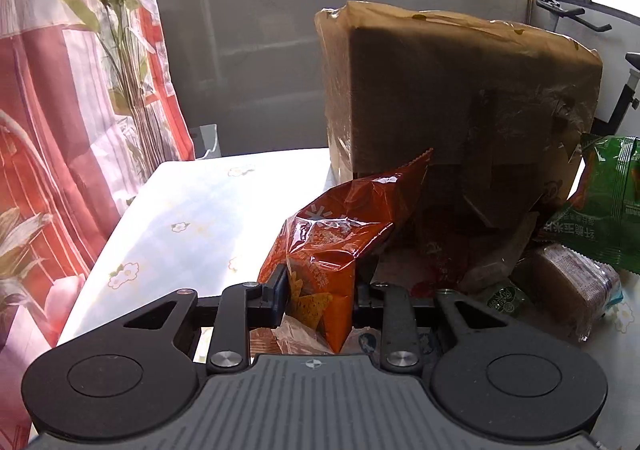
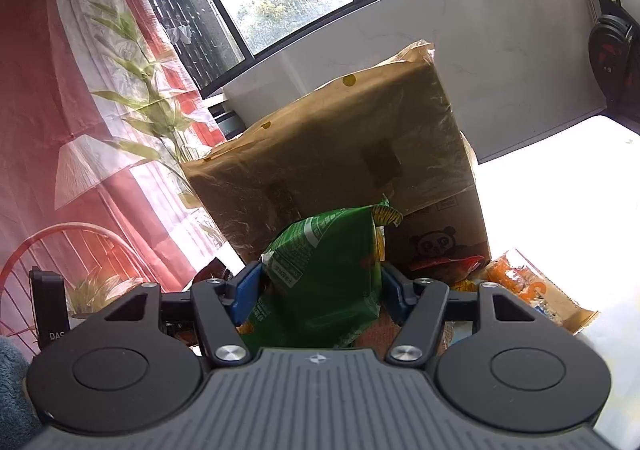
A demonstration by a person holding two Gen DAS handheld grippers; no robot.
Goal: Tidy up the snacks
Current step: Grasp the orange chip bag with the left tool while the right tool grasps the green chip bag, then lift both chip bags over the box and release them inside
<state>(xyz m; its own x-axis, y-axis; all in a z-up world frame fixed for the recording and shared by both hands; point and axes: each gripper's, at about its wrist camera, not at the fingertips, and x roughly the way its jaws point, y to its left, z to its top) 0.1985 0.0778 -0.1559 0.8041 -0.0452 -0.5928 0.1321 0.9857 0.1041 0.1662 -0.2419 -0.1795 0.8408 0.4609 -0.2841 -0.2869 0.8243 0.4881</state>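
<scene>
My left gripper (image 1: 320, 292) is shut on an orange-red chip bag (image 1: 340, 234) and holds it above the table, in front of a tape-wrapped cardboard box (image 1: 460, 97). My right gripper (image 2: 318, 286) is shut on a green snack bag (image 2: 324, 274), which also shows at the right edge of the left wrist view (image 1: 604, 205). The same cardboard box (image 2: 340, 161) stands just behind the green bag. More snacks lie in a pile at the box's foot: a brown wrapped cake pack (image 1: 572, 286) and a small green packet (image 1: 506, 298).
The table has a white floral cloth (image 1: 180, 217), with its left edge beside a red patterned curtain (image 1: 60, 129). An orange-lettered packet (image 2: 536, 290) and a red bag (image 2: 452, 264) lie right of the box. An exercise bike (image 2: 612, 45) stands at the far right.
</scene>
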